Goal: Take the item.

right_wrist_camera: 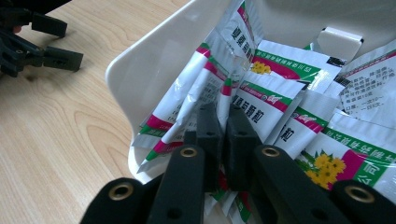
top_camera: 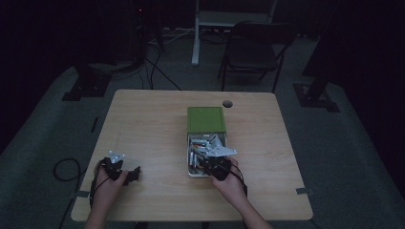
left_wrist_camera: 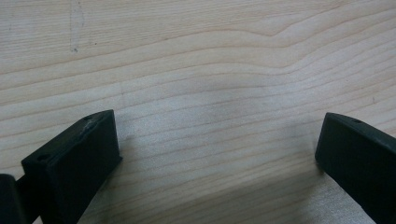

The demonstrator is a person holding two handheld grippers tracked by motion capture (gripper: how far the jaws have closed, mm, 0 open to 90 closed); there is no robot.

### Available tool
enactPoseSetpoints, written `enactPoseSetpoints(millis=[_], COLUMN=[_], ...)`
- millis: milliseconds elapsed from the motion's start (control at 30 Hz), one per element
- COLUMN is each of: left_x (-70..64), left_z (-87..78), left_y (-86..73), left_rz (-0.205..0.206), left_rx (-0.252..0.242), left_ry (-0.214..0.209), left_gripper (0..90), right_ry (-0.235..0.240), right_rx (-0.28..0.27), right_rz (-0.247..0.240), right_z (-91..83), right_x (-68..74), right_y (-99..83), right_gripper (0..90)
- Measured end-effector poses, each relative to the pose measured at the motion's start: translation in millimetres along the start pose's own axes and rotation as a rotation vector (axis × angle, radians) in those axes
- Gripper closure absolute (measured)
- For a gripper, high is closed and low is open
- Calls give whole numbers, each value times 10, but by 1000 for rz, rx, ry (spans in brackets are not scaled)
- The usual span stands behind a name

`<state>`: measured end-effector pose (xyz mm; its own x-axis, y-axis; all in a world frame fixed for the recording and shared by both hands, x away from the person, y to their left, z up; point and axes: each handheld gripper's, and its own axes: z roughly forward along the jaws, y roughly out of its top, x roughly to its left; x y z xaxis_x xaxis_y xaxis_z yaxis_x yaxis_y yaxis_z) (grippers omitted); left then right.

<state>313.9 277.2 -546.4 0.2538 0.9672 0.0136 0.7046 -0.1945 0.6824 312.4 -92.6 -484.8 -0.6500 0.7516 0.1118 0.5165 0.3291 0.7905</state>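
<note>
The left hand-held gripper (top_camera: 125, 172) is resting low with its jaws spread wide apart. The right hand-held gripper (right_wrist_camera: 223, 135) is pointing forward and down, jaws pressed nearly together.

The table (top_camera: 153, 124) lies bare across its whole left half and along the far edge, so a gripper can pass freely there. Right of centre the white box (top_camera: 191, 172) blocks the way, its green lid (top_camera: 206, 119) extending it toward the far side. Inside, packed sachets (right_wrist_camera: 266, 100) leave little room. Bare wood lies between the left gripper (left_wrist_camera: 215, 154) jaws.
</note>
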Motion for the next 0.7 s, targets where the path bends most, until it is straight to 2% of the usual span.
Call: enactPoseSetpoints(millis=[133,700], left_x=[0,0], left_z=[0,0], left_y=[0,0], left_rz=[0,0], left_rx=[0,0], left_ry=[0,0], left_gripper=[2,2], right_ry=[5,32], right_rx=[-2,-100], right_rz=[4,41], right_z=[-38,-362], right_x=[-1,-80], right_y=[17,192], right_gripper=[880,886])
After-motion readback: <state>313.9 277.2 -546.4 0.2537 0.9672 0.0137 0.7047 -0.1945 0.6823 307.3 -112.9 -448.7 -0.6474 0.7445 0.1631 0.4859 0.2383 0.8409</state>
